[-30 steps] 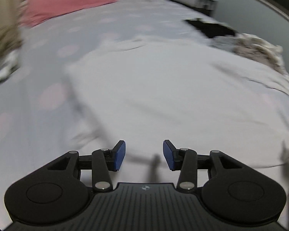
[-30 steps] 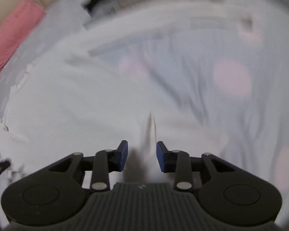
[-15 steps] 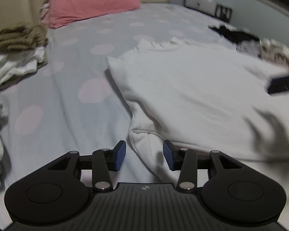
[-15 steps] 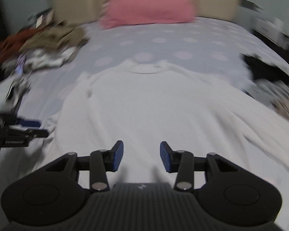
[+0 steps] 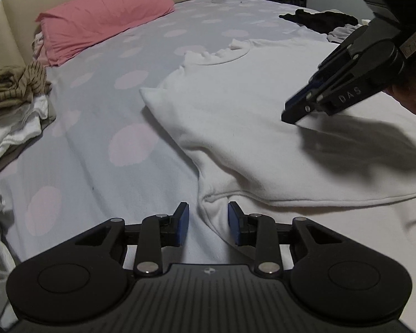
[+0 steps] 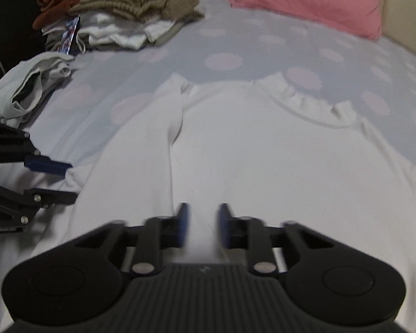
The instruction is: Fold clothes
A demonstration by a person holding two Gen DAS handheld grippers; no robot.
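A white sweatshirt [image 5: 249, 111] [image 6: 263, 166] lies spread on the dotted bedsheet, its neckline [image 5: 224, 55] toward the pillow. My left gripper [image 5: 208, 222] [image 6: 70, 181] sits low at the garment's near left corner. The hemmed corner lies between its closing jaws, with a strip of sheet still showing beside the left pad. My right gripper [image 6: 203, 222] [image 5: 289, 116] points down onto the middle of the sweatshirt with its tips at the cloth. Its jaws are closing and blurred, with white fabric showing in the gap. A hand holds it at the right edge.
A pink pillow [image 5: 105, 14] [image 6: 305, 0] leans on the cream headboard. Piled clothes [image 5: 14, 97] [image 6: 130, 14] sit on the left side of the bed, with a pale garment [image 6: 33, 88] nearer. Dark clothes [image 5: 319, 19] lie beyond the sweatshirt.
The right gripper swung across the bed, rolled over, and came down onto the sweatshirt's middle, its jaws narrowing. The left gripper sank slightly onto the garment's corner and narrowed a little.
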